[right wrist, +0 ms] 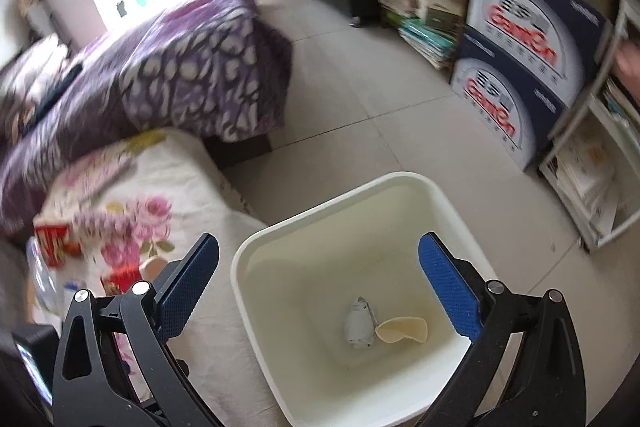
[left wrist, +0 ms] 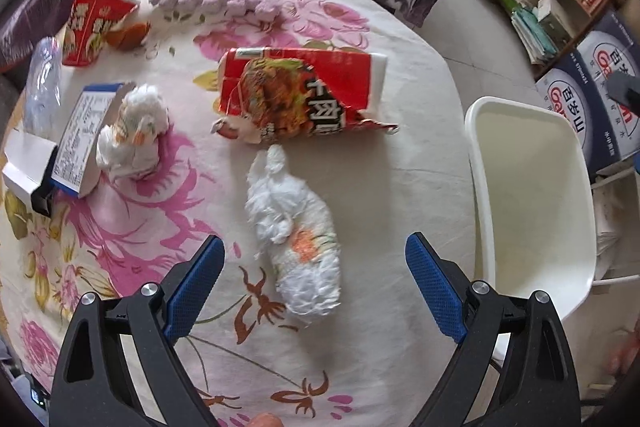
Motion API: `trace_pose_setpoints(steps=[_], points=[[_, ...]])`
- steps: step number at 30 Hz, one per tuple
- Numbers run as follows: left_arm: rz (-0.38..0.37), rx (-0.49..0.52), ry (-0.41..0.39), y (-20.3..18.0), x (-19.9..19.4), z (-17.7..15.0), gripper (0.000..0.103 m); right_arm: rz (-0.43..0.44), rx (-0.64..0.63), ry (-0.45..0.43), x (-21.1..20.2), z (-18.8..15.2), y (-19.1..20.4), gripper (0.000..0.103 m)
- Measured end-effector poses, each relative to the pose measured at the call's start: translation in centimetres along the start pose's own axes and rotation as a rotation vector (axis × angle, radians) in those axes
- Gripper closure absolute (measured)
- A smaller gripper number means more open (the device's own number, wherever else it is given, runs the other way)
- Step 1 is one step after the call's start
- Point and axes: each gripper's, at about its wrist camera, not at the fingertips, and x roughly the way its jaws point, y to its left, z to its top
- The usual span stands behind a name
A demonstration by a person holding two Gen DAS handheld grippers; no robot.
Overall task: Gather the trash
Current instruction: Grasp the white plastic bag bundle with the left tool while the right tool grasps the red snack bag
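Your left gripper (left wrist: 314,263) hangs w/ jaws apart, empty, over the nearer of 2 crumpled white tissue wads (left wrist: 294,251) on the floral-cloth table (left wrist: 400,187), prob. lining up a grab, while your right gripper (right wrist: 320,283), also apart & empty, sits above the white plastic bin (right wrist: 256,255) holding 2 scraps.

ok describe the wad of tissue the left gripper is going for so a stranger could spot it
Start at the floral bedsheet beside the white bin. Just below the torn red noodle wrapper lies a long crumpled white tissue wad, between the open left gripper fingers. Unlike the rounder tissue ball by the blue-edged box, it is elongated, with an orange print.
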Motion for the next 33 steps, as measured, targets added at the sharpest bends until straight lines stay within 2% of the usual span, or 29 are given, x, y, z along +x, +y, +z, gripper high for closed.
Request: trace_pose_setpoints(steps=[4,7,9,12,14,17,21,24,27,33], points=[[-0.032,-0.026,0.024,1.0,0.6,-0.1,0.016,0.006,-0.112,0.015,0.9,-0.7,2.8,0.007],[-0.032,-0.009,0.027,1.1,0.8,-0.1,0.031,0.027,-0.153,0.039,1.7,-1.0,4.1,0.007],[-0.035,0.009,0.022,1.3,0.5,-0.1,0.048,0.062,-0.181,0.051,2.2,-1.2,5.1,0.007],[-0.076,0.009,0.023,2.7,0.1,-0.2,0.066,0.105,-0.243,0.057,2.6,-1.6,6.5,0.007],[-0.105,0.001,0.032,3.9,0.0,-0.3,0.067,0.138,-0.311,0.049,2.7,-2.1,8.0,0.007],[-0.103,-0.008,0.041,5.6,-0.5,-0.5,0.067,0.200,-0.469,0.031,2.7,-3.1,10.9,0.007],[-0.121,-0.054,0.045,9.0,-1.4,-0.5,0.067,0.237,-0.721,-0.035,2.9,-4.7,15.1,0.007],[-0.124,-0.084,0.030,11.3,-2.4,-0.3,0.067,0.245,-0.868,-0.018,4.0,-6.0,17.6,0.007],[-0.119,-0.105,-0.001,13.2,-3.6,0.0,0.067,0.225,-0.961,0.002,5.2,-7.2,19.0,0.007],[-0.142,-0.163,-0.030,15.8,-4.7,0.4,0.067,0.178,-1.042,0.009,6.3,-8.6,20.9,0.008]])
